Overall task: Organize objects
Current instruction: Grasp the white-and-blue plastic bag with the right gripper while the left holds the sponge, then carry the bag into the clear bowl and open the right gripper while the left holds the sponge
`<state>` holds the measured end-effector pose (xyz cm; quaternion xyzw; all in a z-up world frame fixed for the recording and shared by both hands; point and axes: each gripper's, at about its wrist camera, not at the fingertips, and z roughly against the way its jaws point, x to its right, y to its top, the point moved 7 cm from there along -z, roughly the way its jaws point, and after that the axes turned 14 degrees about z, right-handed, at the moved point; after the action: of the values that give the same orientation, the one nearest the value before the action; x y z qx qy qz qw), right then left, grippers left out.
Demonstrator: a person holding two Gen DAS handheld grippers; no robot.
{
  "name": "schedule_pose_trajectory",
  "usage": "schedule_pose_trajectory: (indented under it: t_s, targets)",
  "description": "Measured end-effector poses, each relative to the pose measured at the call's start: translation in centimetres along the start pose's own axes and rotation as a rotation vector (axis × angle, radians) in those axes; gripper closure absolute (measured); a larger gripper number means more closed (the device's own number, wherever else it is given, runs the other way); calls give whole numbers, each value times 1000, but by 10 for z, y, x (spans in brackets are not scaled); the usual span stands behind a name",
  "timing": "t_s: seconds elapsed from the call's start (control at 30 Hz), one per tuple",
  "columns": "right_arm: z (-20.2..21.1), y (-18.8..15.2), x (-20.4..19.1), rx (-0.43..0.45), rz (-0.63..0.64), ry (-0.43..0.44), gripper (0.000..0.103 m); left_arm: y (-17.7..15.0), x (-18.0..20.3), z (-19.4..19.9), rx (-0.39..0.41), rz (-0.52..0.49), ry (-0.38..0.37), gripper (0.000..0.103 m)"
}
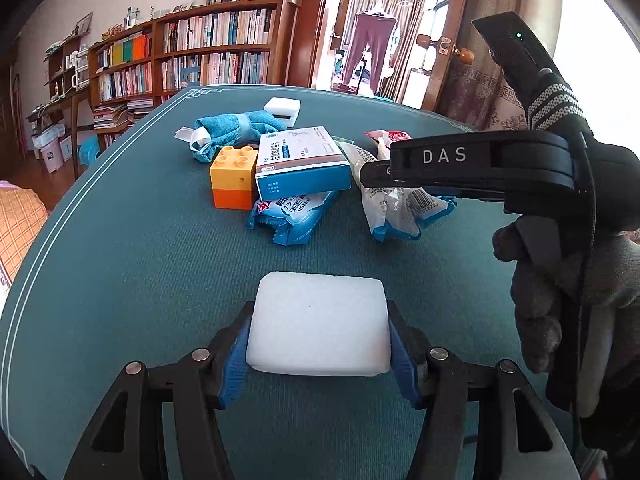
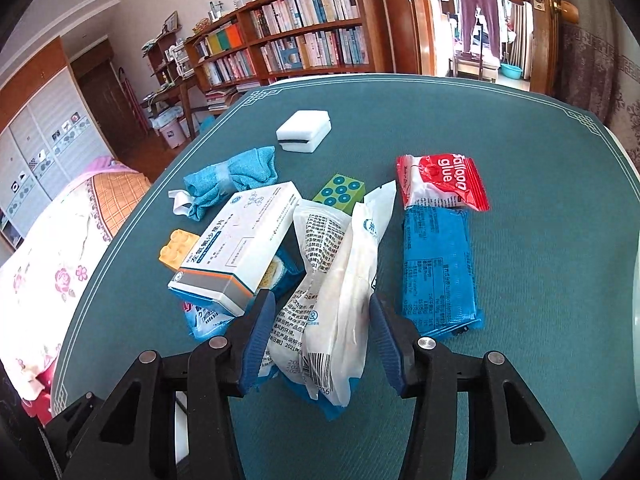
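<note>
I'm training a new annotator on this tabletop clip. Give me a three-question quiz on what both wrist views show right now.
1. True or false: the left tool grips a white rectangular foam sponge.
2. Which item sits between the right tool's fingers: A) red balloon-glue packet, B) white crinkled plastic pouch, C) blue flat wrapper?
3. Fill in: the yellow toy brick is stacked on an ______ brick.

Key: 1 true; 2 B; 3 orange.
</note>
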<state>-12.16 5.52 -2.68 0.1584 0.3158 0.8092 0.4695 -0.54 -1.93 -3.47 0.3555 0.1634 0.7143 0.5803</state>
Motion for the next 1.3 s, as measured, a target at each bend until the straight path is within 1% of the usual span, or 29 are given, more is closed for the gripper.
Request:
schedule_pose_trajectory:
  t_s: [0.17,0.43,0.57,0.73,0.97,1.17,1.3]
  targets:
    - [-6,1,-1,-12,-11,12,50,-2,1,1,-2,-4,0,40]
    - [-14,-2,2,-26,-66,64,47,-1,1,0,-1,-3,0,40]
    - [-20,-7,1,-46,-106,120,47,-2,2,0,-2,-7,2,40]
    - [-17,-11,-1,-35,-114,128,48,-2,3,0,-2,-8,2,40]
    - [5,-17,-4,8,-143,159,48,-3,4,1,-1,-11,6,40]
    - [30,-23,3,56,-174,176,48,-3,5,1,-2,-26,17,40]
    - [50,-31,12,83,-183,163,48,-3,6,3,-5,-32,23,40]
